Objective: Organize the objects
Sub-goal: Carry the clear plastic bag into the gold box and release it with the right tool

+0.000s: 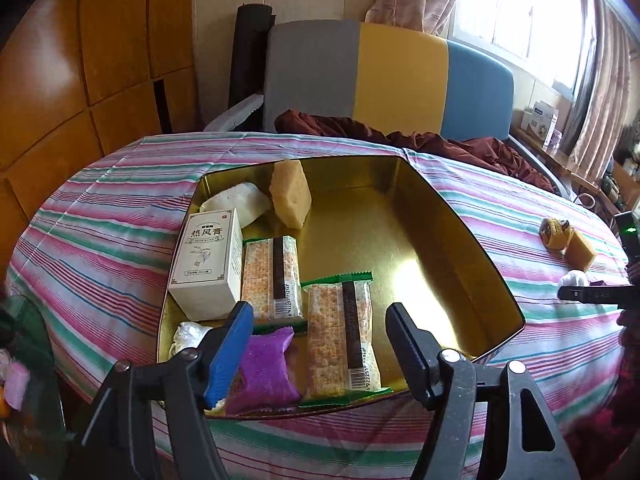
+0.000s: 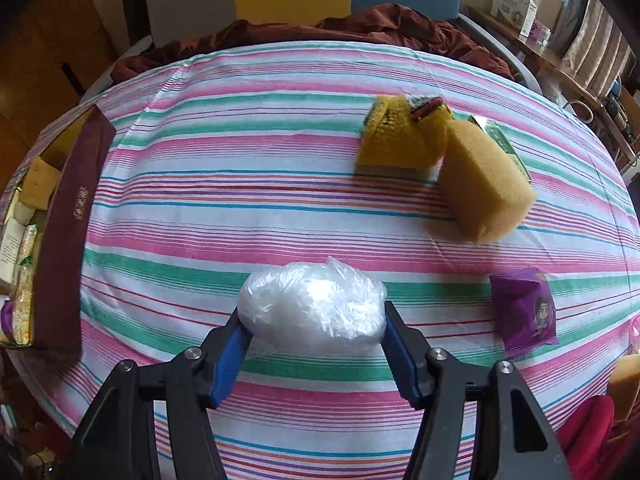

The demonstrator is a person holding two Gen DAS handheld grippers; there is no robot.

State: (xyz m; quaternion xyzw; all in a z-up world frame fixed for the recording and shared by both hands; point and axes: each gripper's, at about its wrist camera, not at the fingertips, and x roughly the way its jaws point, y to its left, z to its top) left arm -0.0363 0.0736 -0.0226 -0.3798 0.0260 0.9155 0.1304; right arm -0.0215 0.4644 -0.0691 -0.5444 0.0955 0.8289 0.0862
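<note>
I've got the left gripper (image 1: 320,328) over the near end of the gold tin (image 1: 472,248), jaws apart w/ nothing between them. Inside, going left to right: white box (image 1: 208,260), crumpled white bag (image 1: 188,336) in the near corner, purple packet (image 1: 266,368) under the left finger, two cracker packs (image 1: 274,276) (image 1: 346,344), and a pale sponge (image 1: 291,194) leaning at the far end w/ a white wrapped bundle (image 1: 236,202) beside it. Right half of the tin floor is bare.

My right gripper (image 2: 313,322) is clamped on a clear plastic bag wad (image 2: 314,306) resting on the striped cloth (image 2: 240,208). Farther right: yellow scrubber (image 2: 394,136) touching a yellow sponge (image 2: 484,184), then another purple packet (image 2: 524,312).
</note>
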